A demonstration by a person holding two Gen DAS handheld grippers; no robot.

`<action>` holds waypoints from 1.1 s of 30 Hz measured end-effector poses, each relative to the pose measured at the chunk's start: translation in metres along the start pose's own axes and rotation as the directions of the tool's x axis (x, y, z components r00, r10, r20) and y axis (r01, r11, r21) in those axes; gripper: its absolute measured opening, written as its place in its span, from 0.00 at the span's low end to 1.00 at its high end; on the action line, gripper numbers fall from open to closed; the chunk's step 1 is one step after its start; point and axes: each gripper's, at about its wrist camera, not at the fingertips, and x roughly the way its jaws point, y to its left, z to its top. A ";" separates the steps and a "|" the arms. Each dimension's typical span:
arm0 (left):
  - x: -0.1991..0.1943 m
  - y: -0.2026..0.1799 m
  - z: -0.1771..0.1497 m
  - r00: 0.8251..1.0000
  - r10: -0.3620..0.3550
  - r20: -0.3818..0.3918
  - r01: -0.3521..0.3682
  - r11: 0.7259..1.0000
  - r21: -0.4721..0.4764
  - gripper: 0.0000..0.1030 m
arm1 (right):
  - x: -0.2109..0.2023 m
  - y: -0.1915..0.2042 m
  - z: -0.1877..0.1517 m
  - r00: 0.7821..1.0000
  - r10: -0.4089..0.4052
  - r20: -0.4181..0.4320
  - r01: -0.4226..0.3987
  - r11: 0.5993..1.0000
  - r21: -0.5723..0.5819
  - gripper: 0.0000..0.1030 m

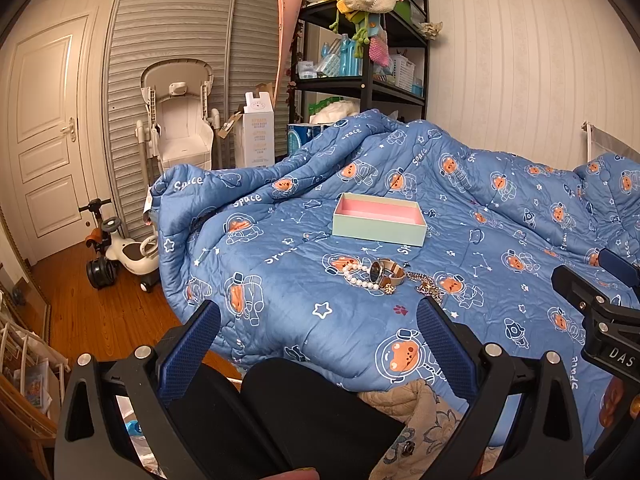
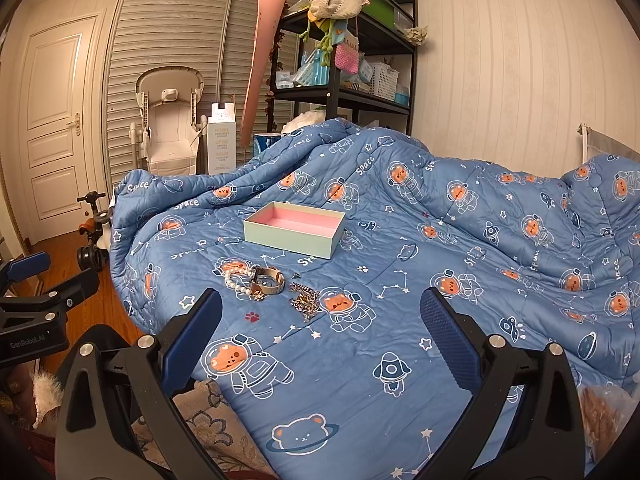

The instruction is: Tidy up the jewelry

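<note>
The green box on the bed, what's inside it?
The green box looks empty: only its pink lining shows. The near wall hides the front strip of its floor. The pearls, watch and chain lie outside, on the quilt.

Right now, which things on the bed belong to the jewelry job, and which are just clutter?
Job: white pearl bracelet; beige-strap wristwatch; sparkly metal chain; open mint box with pink lining.
Clutter: blue space-print quilt; black shelf rack; white baby chair.

Blue quilted comforter with astronaut-bear print (image 1: 460, 208) covering bed, white folding high chair (image 1: 180, 120) against grey louvred wardrobe doors (image 1: 180, 20), black metal shelving unit (image 1: 368, 84), white panelled door (image 1: 44, 120), white ride-on toy scooter (image 1: 120, 252) on wooden floor (image 1: 100, 312)
</note>
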 end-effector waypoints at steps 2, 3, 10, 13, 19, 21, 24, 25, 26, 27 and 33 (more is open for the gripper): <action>0.000 0.000 0.000 1.000 0.001 0.001 -0.001 1.000 0.000 0.94 | 0.000 0.000 0.000 1.000 0.000 0.000 0.000 1.000 0.000 0.95; 0.000 0.000 0.000 1.000 0.000 0.001 0.000 1.000 0.001 0.94 | 0.000 0.000 0.000 1.000 0.001 0.000 -0.001 1.000 -0.001 0.95; 0.005 -0.004 -0.003 1.000 -0.015 -0.011 0.015 1.000 0.010 0.94 | 0.001 0.000 0.000 1.000 0.010 -0.006 -0.010 1.000 -0.001 0.95; 0.007 -0.004 -0.005 0.999 -0.028 -0.024 0.029 1.000 0.013 0.94 | 0.004 -0.001 -0.002 1.000 0.019 -0.022 -0.019 1.000 -0.001 0.95; 0.016 -0.001 -0.009 0.994 -0.076 -0.076 0.076 0.997 0.002 0.94 | 0.021 0.000 -0.011 0.991 0.101 -0.092 -0.102 0.995 -0.009 0.95; 0.023 0.003 -0.009 0.988 -0.116 -0.106 0.115 0.993 -0.018 0.94 | 0.032 -0.001 -0.015 0.983 0.131 -0.126 -0.133 0.991 -0.005 0.95; 0.038 0.007 -0.012 0.974 -0.163 -0.156 0.158 0.986 -0.048 0.94 | 0.056 -0.006 -0.021 0.962 0.191 -0.197 -0.188 0.982 0.035 0.95; 0.044 0.009 -0.013 0.970 -0.176 -0.169 0.169 0.984 -0.057 0.94 | 0.065 -0.007 -0.025 0.955 0.198 -0.220 -0.193 0.980 0.048 0.95; 0.051 0.011 -0.014 0.964 -0.190 -0.185 0.181 0.981 -0.066 0.94 | 0.073 -0.009 -0.028 0.948 0.204 -0.244 -0.196 0.979 0.057 0.95; 0.058 0.011 -0.015 0.961 -0.192 -0.198 0.182 0.981 -0.069 0.94 | 0.082 -0.011 -0.031 0.941 0.210 -0.266 -0.201 0.978 0.060 0.95; 0.106 0.011 -0.020 0.933 -0.210 -0.291 0.211 0.977 -0.031 0.94 | 0.131 -0.017 -0.044 0.920 0.199 -0.339 -0.204 0.979 0.020 0.95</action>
